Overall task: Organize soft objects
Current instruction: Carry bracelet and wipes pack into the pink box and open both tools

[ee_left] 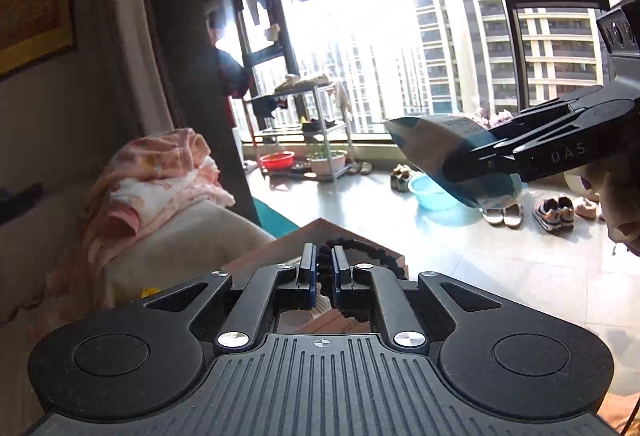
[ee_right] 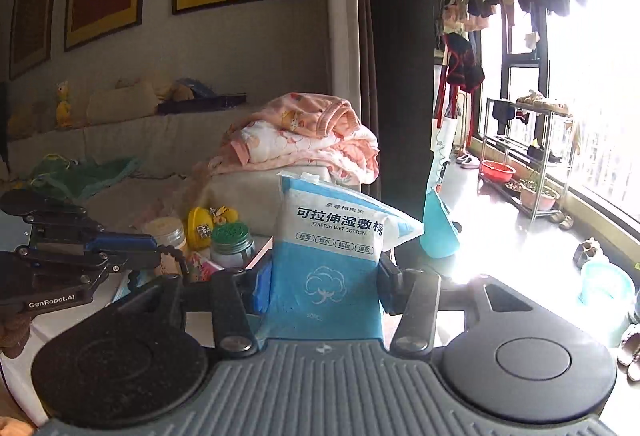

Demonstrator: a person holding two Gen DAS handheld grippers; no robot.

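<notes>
My right gripper (ee_right: pixel 324 276) is shut on a blue and white pack of stretch wet cotton (ee_right: pixel 332 228), held upright in the air with a pad on each side. The left wrist view shows the same pack (ee_left: pixel 432 144) sticking out leftward from the right gripper (ee_left: pixel 472 160). My left gripper (ee_left: pixel 322 256) is shut on a black bumpy hair ring (ee_left: pixel 372 252), which loops out to the right of the fingers, above a brown cardboard box (ee_left: pixel 288 240). In the right wrist view the left gripper (ee_right: pixel 176 256) is at the left, level with the pack.
A sofa arm carries a heap of pink clothing (ee_right: pixel 312 132). Jars and small toys (ee_right: pixel 216 228) crowd the white table (ee_right: pixel 24 376) below the grippers. By the window are a metal shoe rack (ee_left: pixel 308 132), a blue basin (ee_left: pixel 434 192), a red basin (ee_left: pixel 277 160) and shoes (ee_left: pixel 554 212) on the floor.
</notes>
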